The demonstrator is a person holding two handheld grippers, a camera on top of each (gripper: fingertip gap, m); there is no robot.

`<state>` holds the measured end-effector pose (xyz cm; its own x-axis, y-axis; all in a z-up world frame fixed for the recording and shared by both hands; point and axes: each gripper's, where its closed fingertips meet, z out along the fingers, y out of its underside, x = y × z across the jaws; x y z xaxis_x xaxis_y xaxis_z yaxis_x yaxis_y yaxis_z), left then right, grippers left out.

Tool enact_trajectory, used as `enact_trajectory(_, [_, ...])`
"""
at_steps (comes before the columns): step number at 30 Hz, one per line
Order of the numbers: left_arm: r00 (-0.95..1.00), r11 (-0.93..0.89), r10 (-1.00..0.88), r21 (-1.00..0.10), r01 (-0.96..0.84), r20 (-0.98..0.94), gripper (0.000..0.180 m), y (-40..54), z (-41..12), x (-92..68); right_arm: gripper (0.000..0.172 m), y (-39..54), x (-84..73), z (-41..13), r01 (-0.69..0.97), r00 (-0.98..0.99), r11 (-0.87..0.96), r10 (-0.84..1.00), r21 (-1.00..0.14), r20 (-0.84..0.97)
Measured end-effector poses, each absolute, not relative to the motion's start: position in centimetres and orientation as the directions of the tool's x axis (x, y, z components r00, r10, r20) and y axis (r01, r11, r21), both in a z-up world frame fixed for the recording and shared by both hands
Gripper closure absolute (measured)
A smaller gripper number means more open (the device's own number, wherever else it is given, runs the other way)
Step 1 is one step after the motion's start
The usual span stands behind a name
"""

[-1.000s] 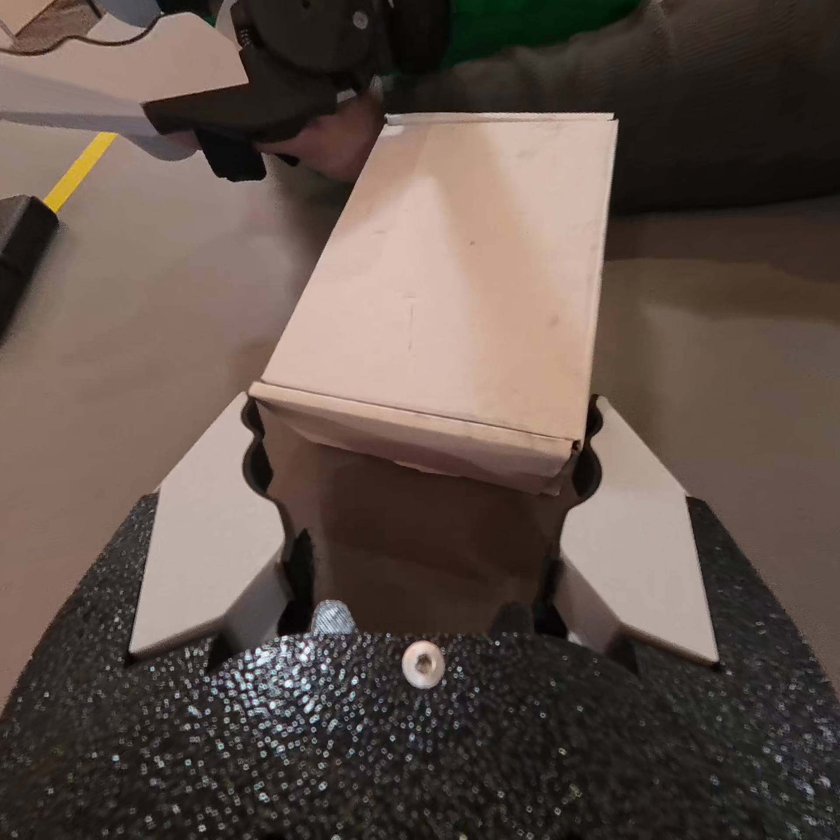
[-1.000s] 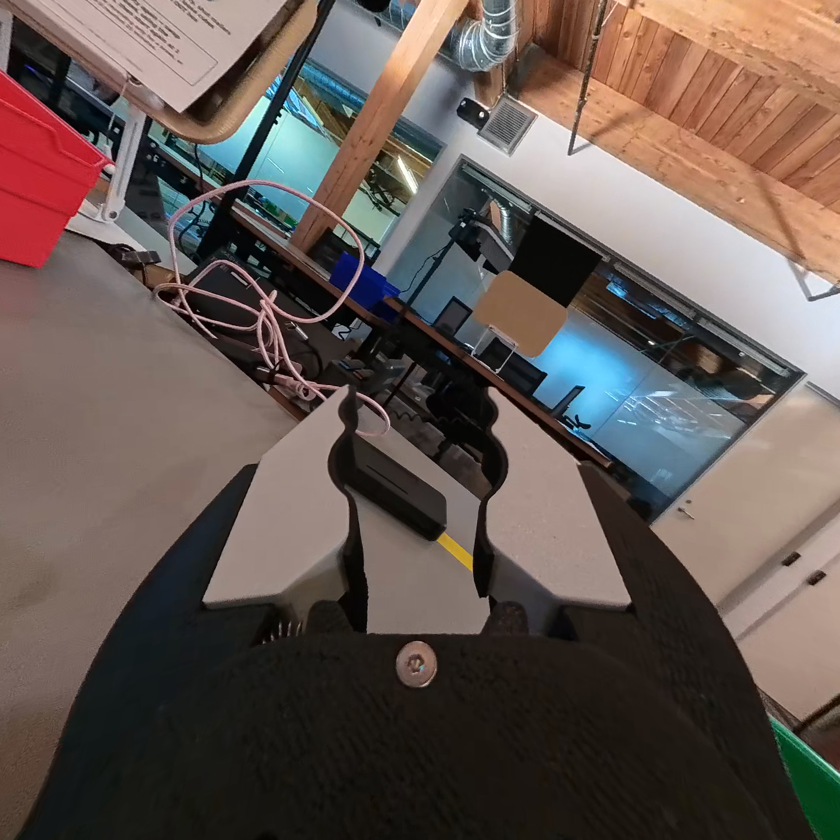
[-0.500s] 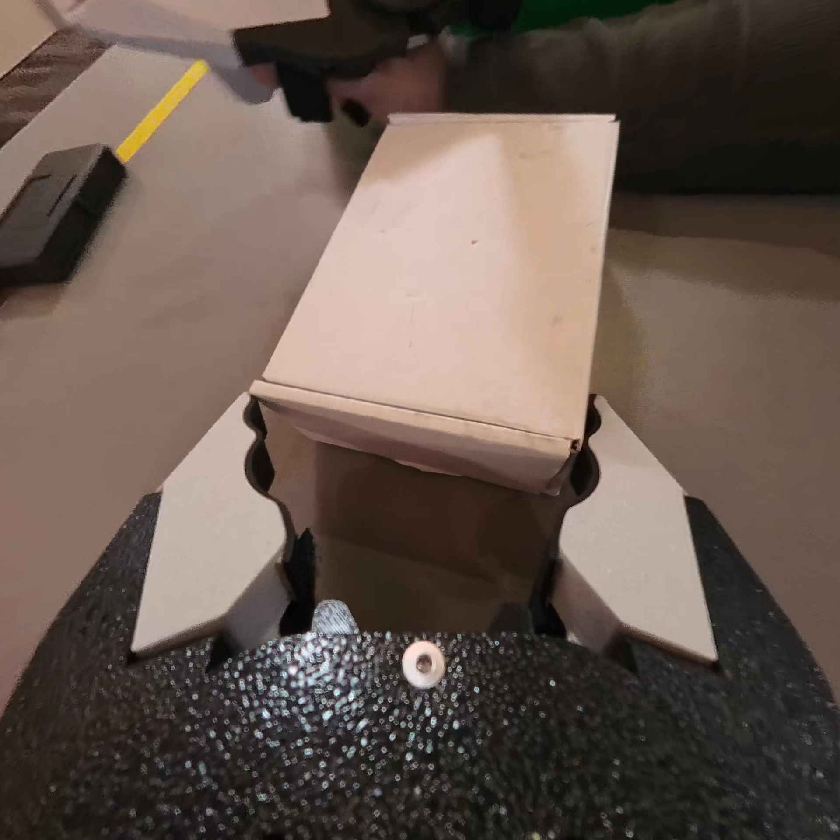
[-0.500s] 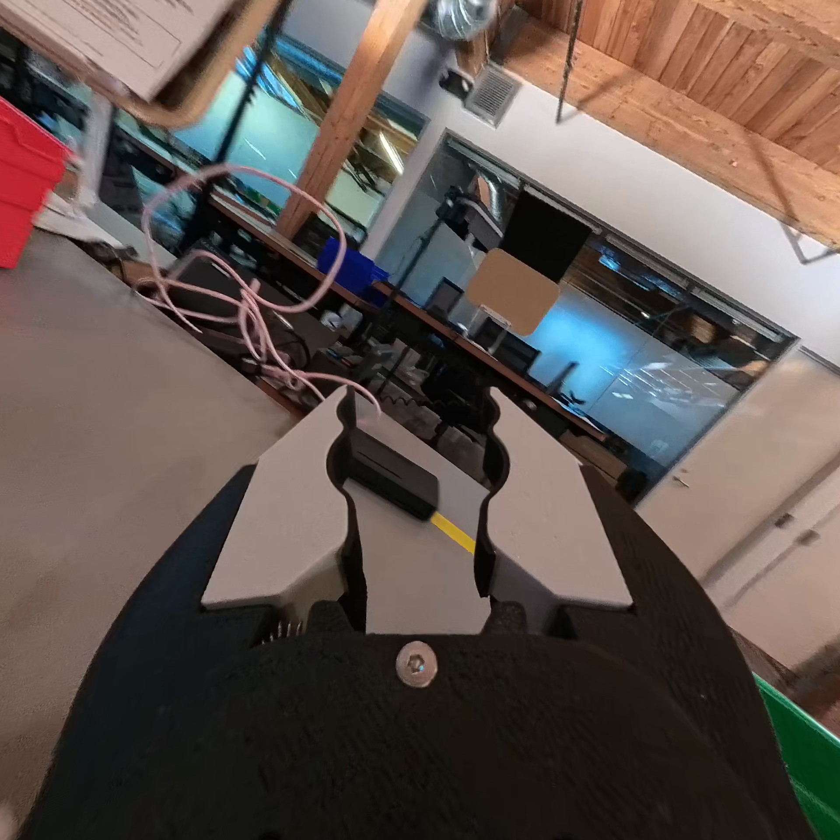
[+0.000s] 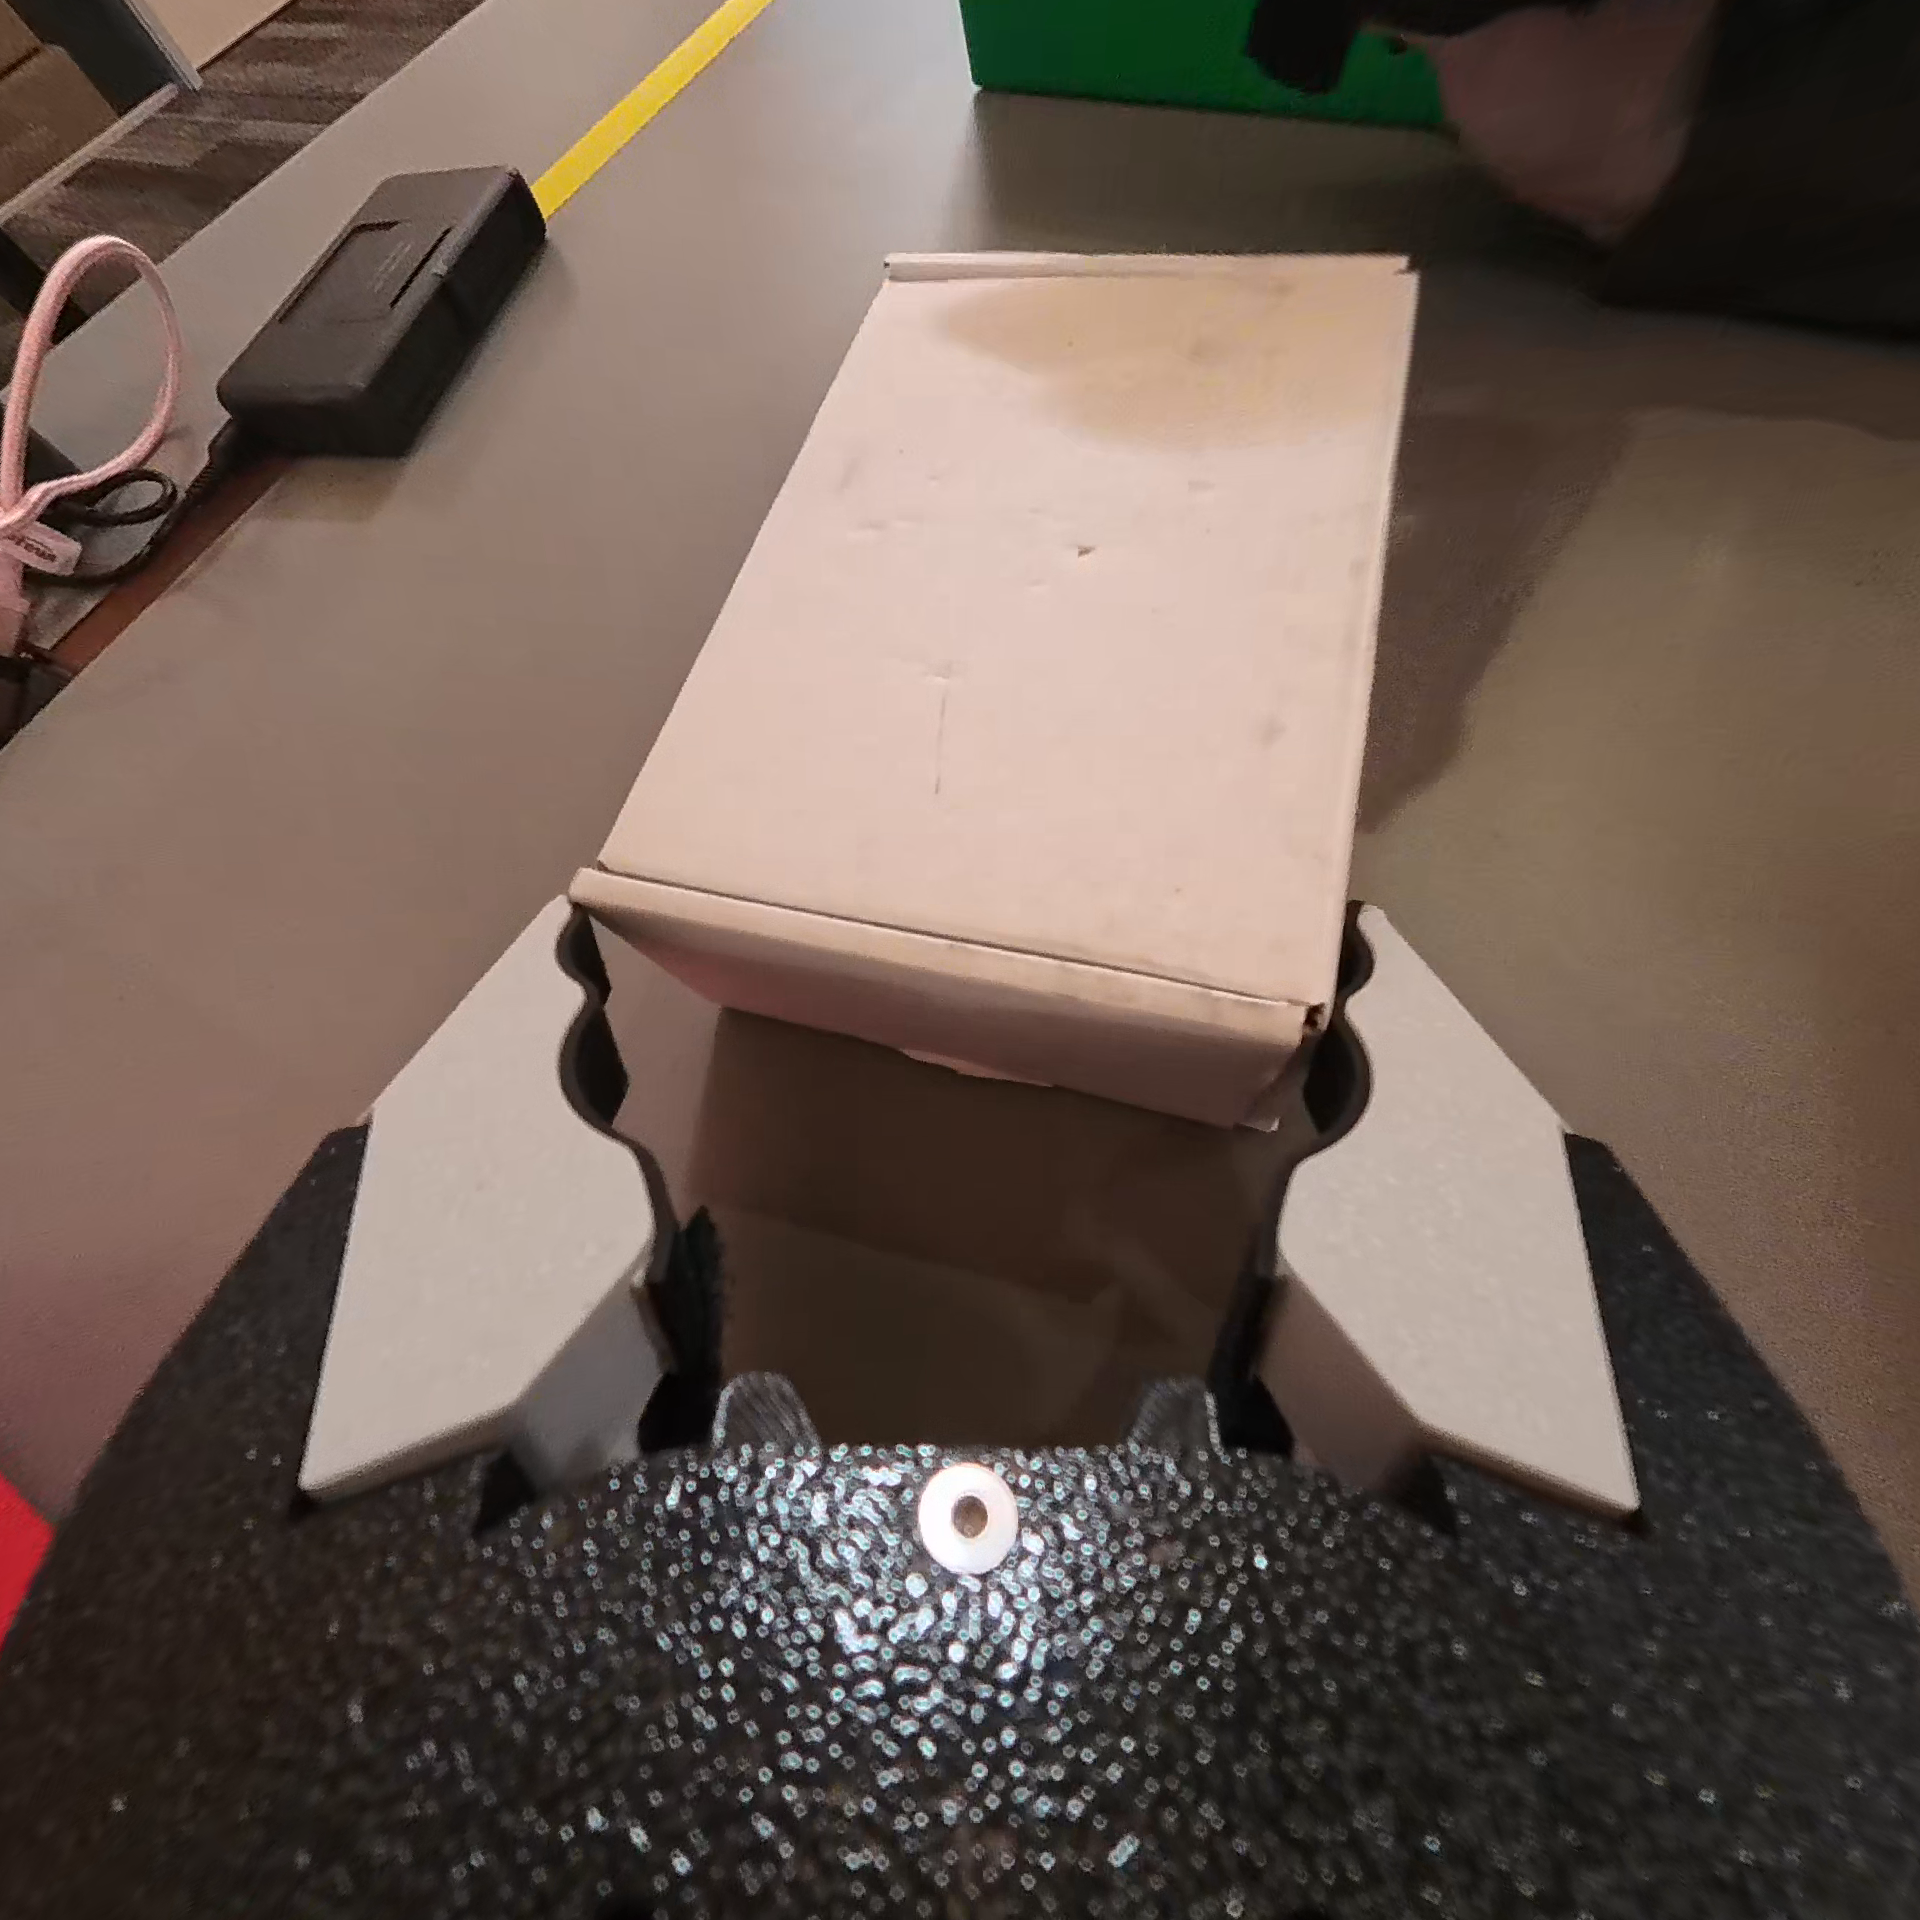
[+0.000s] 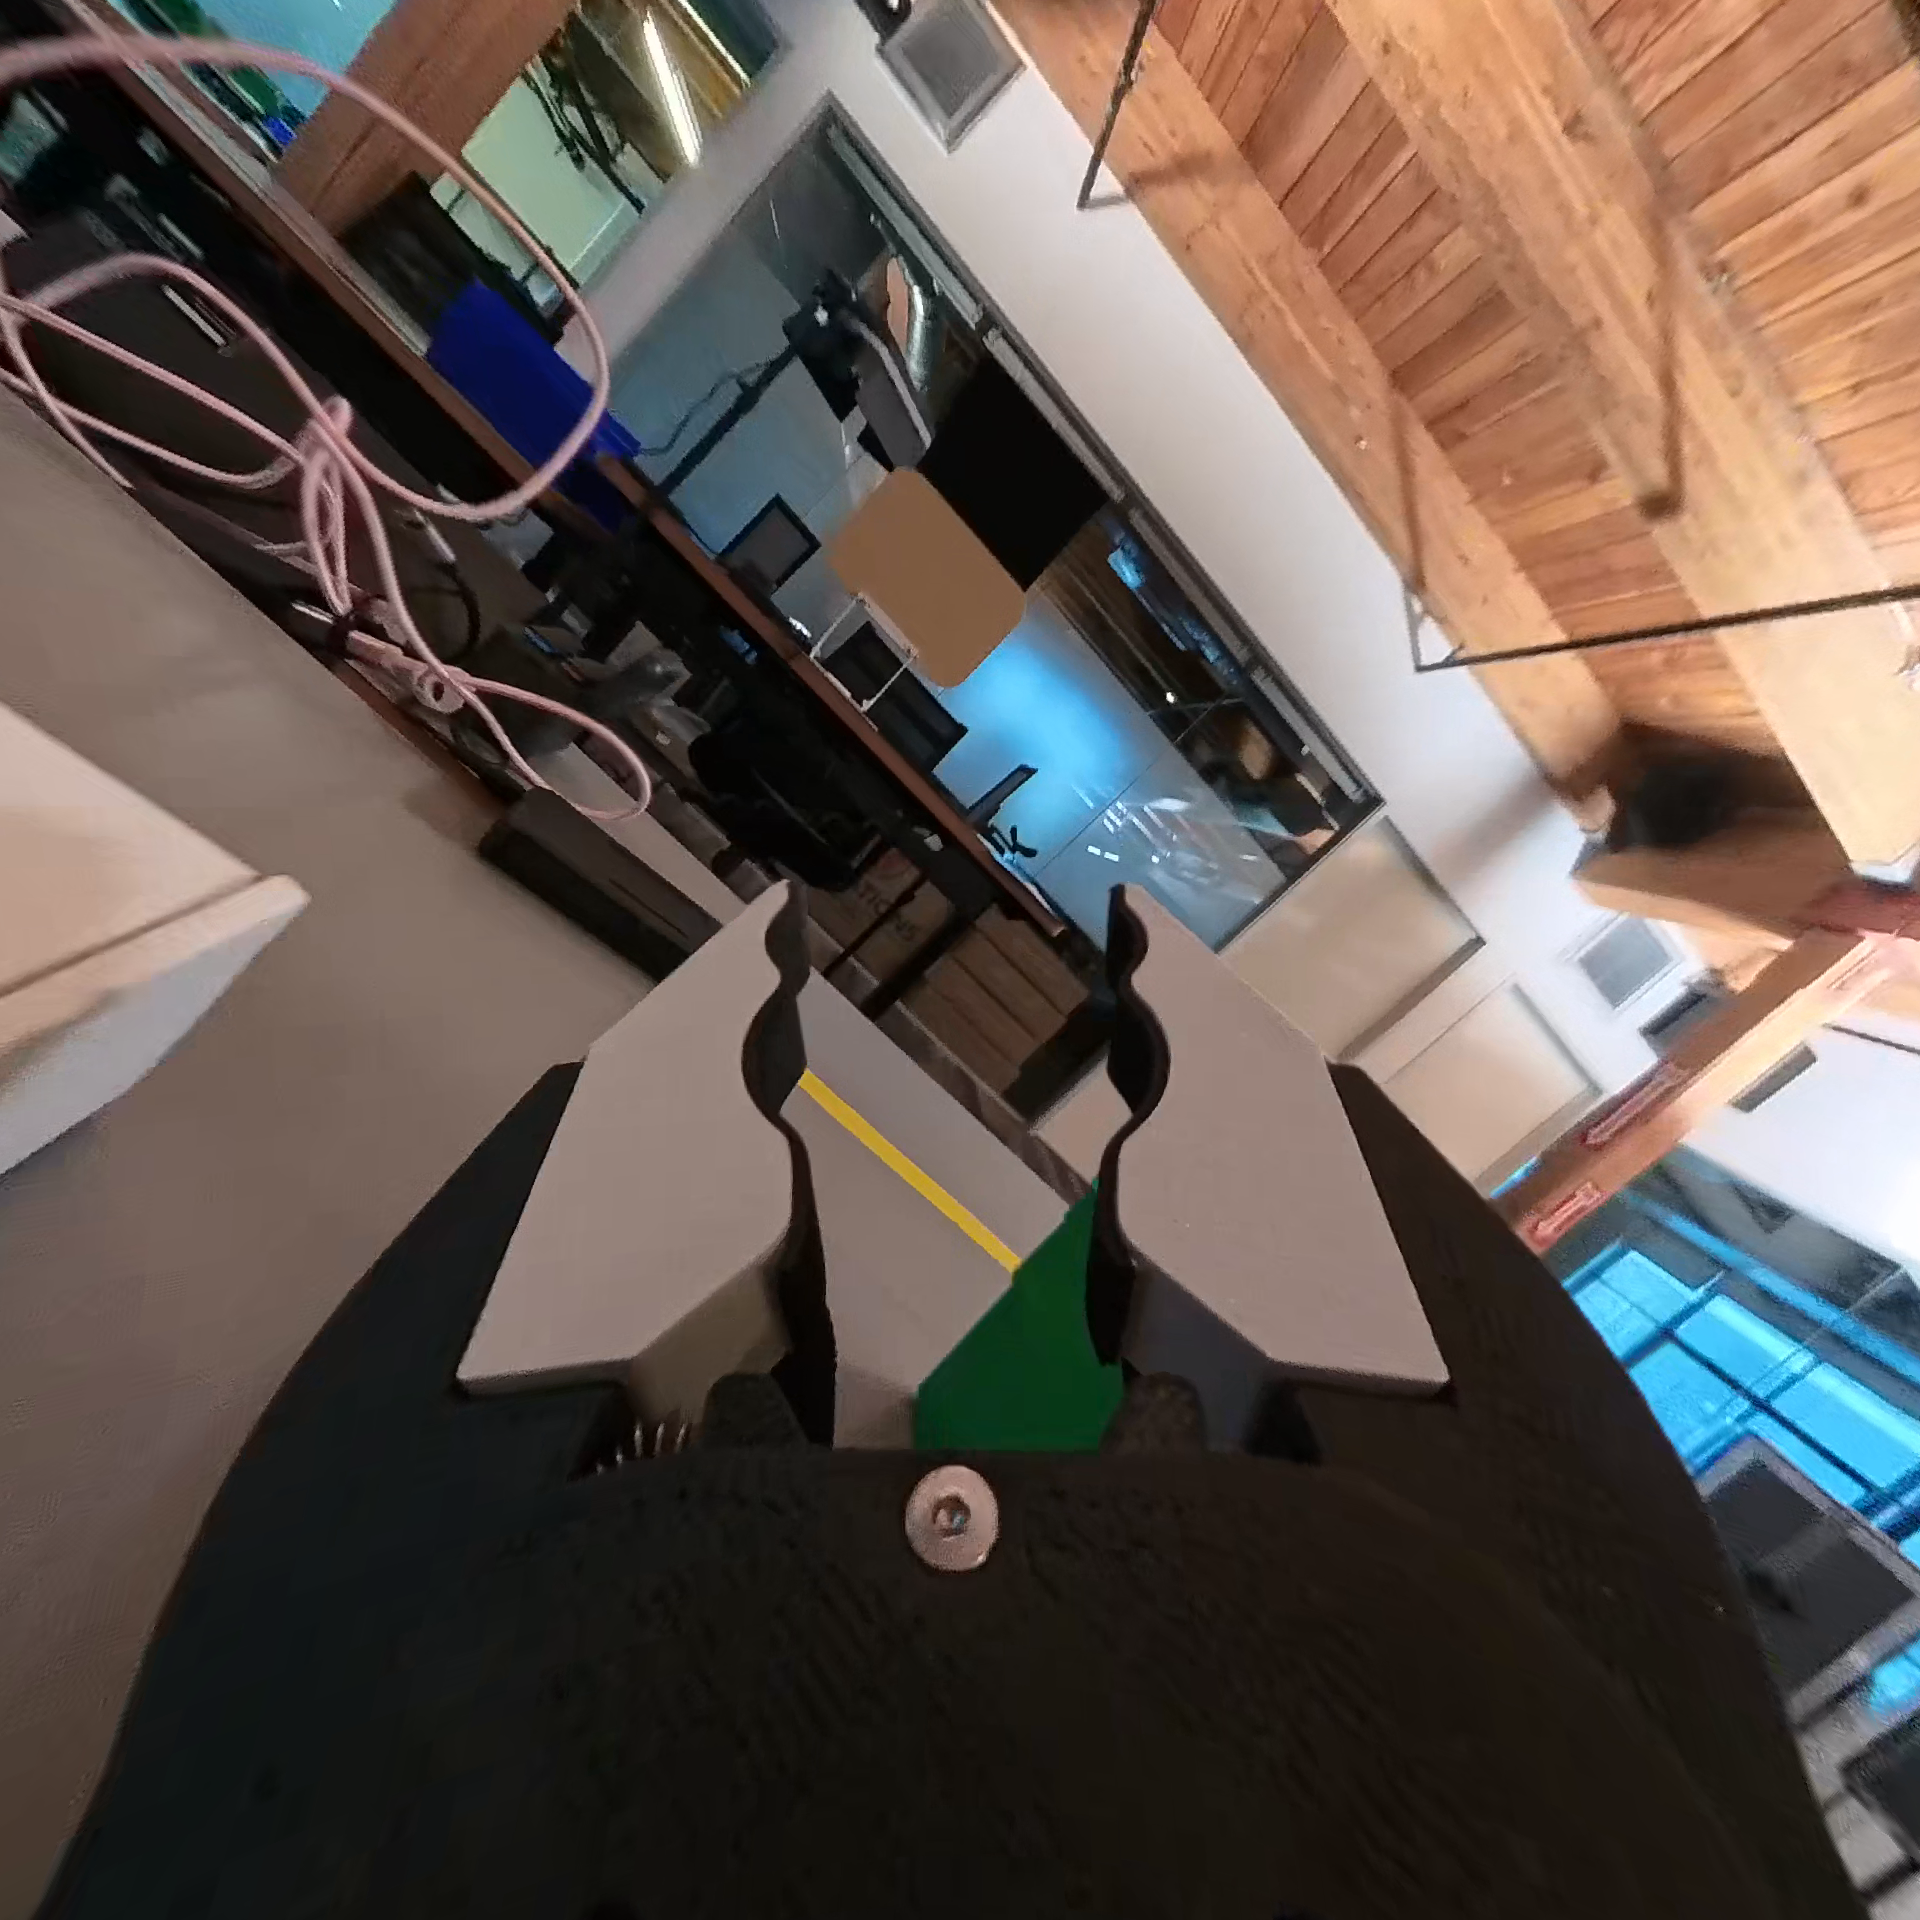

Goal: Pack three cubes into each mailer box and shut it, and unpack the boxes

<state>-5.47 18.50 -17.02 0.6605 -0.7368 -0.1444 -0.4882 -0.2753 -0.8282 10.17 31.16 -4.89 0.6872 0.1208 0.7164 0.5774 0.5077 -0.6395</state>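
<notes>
A closed cardboard mailer box point(image 5: 1039, 582) lies lengthwise away from me in the left wrist view. My left gripper point(image 5: 966, 935) is shut on its near end, with both pads pressed against the box's sides. The box is held a little above the grey table point(image 5: 312, 727). A pale box corner point(image 6: 104, 935) shows at the left edge of the right wrist view. My right gripper point(image 6: 954, 914) is open and empty, tilted up over the table's edge towards the room. The cubes are hidden.
A black flat device point(image 5: 384, 312) and a pink cable point(image 5: 94, 364) lie at the table's left edge, beside a yellow floor line point(image 5: 644, 94). A green bin point(image 5: 1195, 52) stands at the far end and also shows in the right wrist view point(image 6: 1018, 1340). A person's hand point(image 5: 1558, 135) is at top right. My right gripper's tips are some 20 cm from the black flat device point(image 5: 384, 312). Look for it in the right wrist view point(image 6: 602, 874) too.
My left gripper has swung with the box still in its grasp, so the black device and green bin came into view. My right gripper moved off to the right and turned towards the green bin.
</notes>
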Motion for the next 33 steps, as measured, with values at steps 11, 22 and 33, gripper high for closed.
enact_trajectory(11, [0.692, -0.343, -0.721, -0.857, -0.384, -0.021, 0.047, 18.7, -16.4, -5.3, 0.091, 14.7, 1.2, -9.0, 0.319, 0.109, 0.915, 0.225, -0.248, 0.968])
enact_trajectory(22, [0.694, -0.359, -0.720, -0.869, -0.341, 0.026, 0.047, 18.7, -16.1, -4.8, 0.095, 17.4, 0.2, -14.1, 0.537, -0.132, 0.842, 0.146, -0.053, 0.980])
enact_trajectory(33, [0.556, 0.165, -0.577, -0.753, -0.637, -0.597, 0.043, 19.1, -13.2, -4.3, 0.113, 19.9, 1.9, -13.8, 0.639, -0.065, 0.747, 0.287, -0.181, 0.956])
